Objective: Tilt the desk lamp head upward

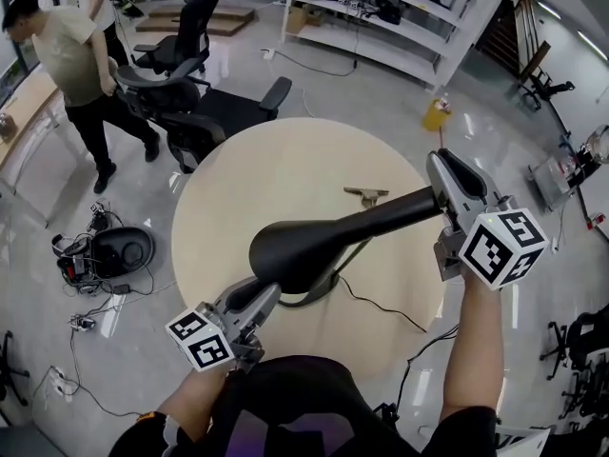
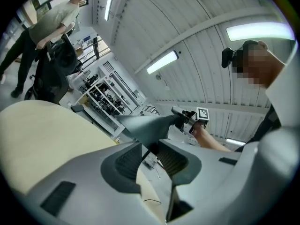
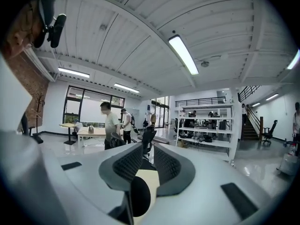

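**Left tool (image 2: 150,157) at the lamp head, right tool (image 3: 146,165) on the lamp arm**

1. Tool state. The left tool is released. Its jaws stand apart with the near rim of the lamp head (image 1: 304,250) between them, and the pads are not pressing on it. The right tool appears clenched on the lamp arm (image 1: 390,212), which sits low between its jaws at the end far from the head.

2. Location of the work item. The desk lamp stands near the middle of the round desk (image 1: 285,155). Its black oval head is roughly level, face down over the lamp base (image 1: 319,300). The arm runs from the head toward the right tool. A cable (image 1: 381,305) trails from the base across the desk to its near edge.

3. Step in hand. This looks like the approach and grasp stage. The arm is braced, the head is not yet gripped, and no upward tilt is evident.

4. Next move. The left tool should close on the head rim and then lift it about the joint. The right tool should keep the arm steady so that the base does not slide or tip.

5. Inventory.
   - Desk lamp: one, with one head, one arm and one base
   - Cable: one
   - Tools: two
   - Desk: one
   - Small fitting (image 1: 366,195): one, lying beyond the arm, apart from the lamp
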Demonstrator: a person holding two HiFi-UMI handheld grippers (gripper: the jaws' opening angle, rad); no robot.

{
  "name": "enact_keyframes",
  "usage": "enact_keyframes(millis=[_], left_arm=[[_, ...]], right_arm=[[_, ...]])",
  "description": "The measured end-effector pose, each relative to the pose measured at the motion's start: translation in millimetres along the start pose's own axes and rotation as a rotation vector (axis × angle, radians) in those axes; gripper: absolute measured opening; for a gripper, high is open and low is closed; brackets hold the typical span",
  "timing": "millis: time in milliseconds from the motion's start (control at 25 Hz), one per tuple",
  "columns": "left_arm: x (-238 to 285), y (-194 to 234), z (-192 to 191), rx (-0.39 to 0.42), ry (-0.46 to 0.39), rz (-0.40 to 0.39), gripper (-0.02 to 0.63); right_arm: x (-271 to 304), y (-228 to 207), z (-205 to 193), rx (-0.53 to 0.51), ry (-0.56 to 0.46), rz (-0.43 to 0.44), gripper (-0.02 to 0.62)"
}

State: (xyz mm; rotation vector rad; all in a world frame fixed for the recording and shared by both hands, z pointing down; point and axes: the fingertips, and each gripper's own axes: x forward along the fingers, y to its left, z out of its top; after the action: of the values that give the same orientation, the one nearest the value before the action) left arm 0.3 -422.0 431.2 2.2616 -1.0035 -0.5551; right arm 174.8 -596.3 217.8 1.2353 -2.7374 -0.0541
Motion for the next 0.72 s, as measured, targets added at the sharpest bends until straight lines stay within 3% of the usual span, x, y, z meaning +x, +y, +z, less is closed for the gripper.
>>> enact_keyframes(millis=[480,720], left_arm=[[-19.4,-40.0,58.4,0.118,-0.122,-0.014,0.126],[-19.8,-69.3,95.0,0.216,-0.161,-0.044,0.114]], right_arm=[[-10.6,-21.9,-30.2,0.094,-0.016,-0.035,0.084],[-12.3,-29.5,-51.1,0.12,0.003,-0.06,0.084]])
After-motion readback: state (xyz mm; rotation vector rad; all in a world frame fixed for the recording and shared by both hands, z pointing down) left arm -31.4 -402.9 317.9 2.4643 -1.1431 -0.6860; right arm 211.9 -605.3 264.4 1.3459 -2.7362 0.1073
